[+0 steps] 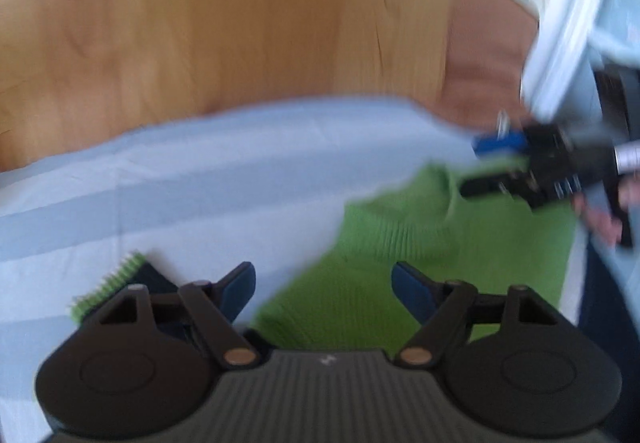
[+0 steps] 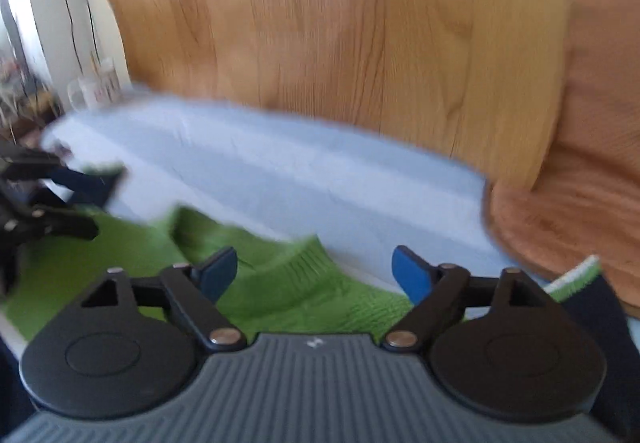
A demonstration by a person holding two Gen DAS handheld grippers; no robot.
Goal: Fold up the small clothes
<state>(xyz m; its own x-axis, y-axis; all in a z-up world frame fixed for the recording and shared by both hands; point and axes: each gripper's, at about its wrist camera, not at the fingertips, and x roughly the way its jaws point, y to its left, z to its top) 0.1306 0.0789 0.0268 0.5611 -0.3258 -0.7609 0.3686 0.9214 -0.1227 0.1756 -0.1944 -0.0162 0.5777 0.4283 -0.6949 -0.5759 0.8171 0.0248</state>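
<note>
Both views are motion-blurred; garment detail is unclear. The left gripper (image 1: 323, 285) and right gripper (image 2: 316, 273) are both released, jaws spread, holding nothing. The green knit garment (image 1: 400, 243) lies directly ahead of both on a pale blue striped sheet (image 1: 200, 171). A wooden panel (image 2: 320, 23) stands beyond.

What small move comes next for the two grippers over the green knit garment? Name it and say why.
Probably lower the left gripper and the right gripper onto the green ribbed knit garment and pinch an edge each. Both are open and hold nothing, and the garment lies rumpled and unfolded on the pale blue striped sheet. Motion blur hides the exact edges.
</note>
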